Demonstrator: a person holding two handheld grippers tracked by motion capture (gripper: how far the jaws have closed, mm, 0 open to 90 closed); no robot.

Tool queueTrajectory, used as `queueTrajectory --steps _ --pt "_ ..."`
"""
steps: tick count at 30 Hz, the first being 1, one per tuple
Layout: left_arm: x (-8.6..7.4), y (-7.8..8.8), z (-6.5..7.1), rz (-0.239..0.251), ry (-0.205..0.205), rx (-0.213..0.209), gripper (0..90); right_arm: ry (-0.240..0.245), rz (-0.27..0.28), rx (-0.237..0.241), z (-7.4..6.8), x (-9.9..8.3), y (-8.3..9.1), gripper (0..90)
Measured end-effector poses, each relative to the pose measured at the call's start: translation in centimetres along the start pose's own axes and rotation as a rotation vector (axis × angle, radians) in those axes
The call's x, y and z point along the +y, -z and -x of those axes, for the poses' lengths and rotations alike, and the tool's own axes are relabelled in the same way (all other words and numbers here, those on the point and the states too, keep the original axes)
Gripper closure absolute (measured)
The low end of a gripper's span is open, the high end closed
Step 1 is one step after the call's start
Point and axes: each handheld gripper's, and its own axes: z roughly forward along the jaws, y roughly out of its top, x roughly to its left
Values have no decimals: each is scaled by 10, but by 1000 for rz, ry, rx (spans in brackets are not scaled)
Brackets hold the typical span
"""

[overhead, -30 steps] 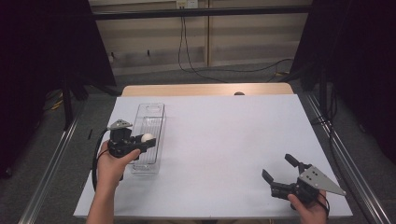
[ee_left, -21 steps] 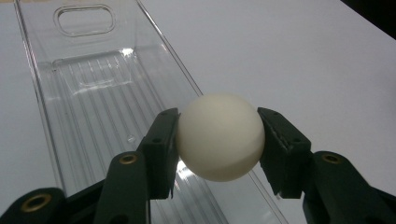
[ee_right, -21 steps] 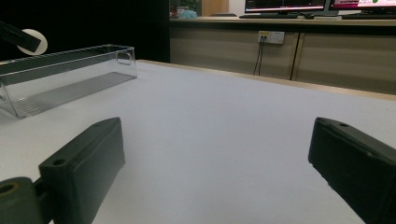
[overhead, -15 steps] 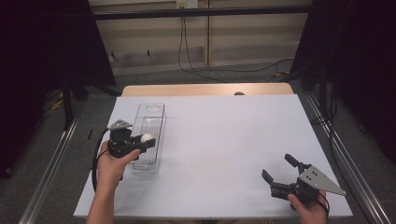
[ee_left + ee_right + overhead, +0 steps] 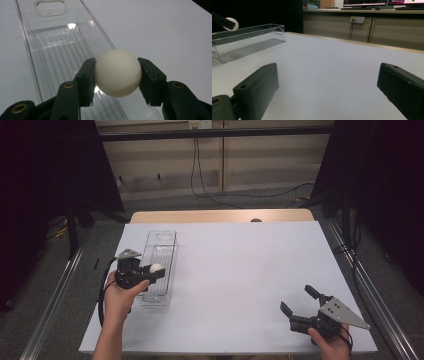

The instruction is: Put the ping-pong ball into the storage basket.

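A white ball (image 5: pixel 117 72) is pinched between the two black jaws of my left gripper (image 5: pixel 117 75), which is shut on it. It hangs over the near half of a long clear plastic tray (image 5: pixel 160 265) on the left of the white table. In the high view the left gripper (image 5: pixel 152 271) holds the ball (image 5: pixel 156 268) just above the tray. Near the table's front right corner my right gripper (image 5: pixel 299 302) rests low, open, nothing between its jaws. From the right gripper view (image 5: pixel 327 87) the tray (image 5: pixel 247 41) stands far left, with the ball (image 5: pixel 232 23) above it.
The white table surface (image 5: pixel 240 265) has a wooden strip (image 5: pixel 220 216) along its far edge. Metal rails (image 5: pixel 55 295) run down both sides of the table. Dark curtains and cables lie beyond. Monitors stand on a counter (image 5: pixel 367 10) in the background.
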Motion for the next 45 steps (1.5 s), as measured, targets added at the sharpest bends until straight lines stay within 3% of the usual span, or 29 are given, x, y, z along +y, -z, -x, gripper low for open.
queueTrajectory --steps 19,25,26,45 --pt "-2 -2 -2 5 19 33 511 -2 -2 3 0 0 0 32" --pt "-3 -3 -3 3 13 40 511 -2 0 1 0 0 0 32" --pt "-3 -2 -4 -8 -2 45 512 0 0 0 0 0 0 32" --pt "-8 -9 -8 -3 21 58 511 -8 -2 1 -1 0 0 32"
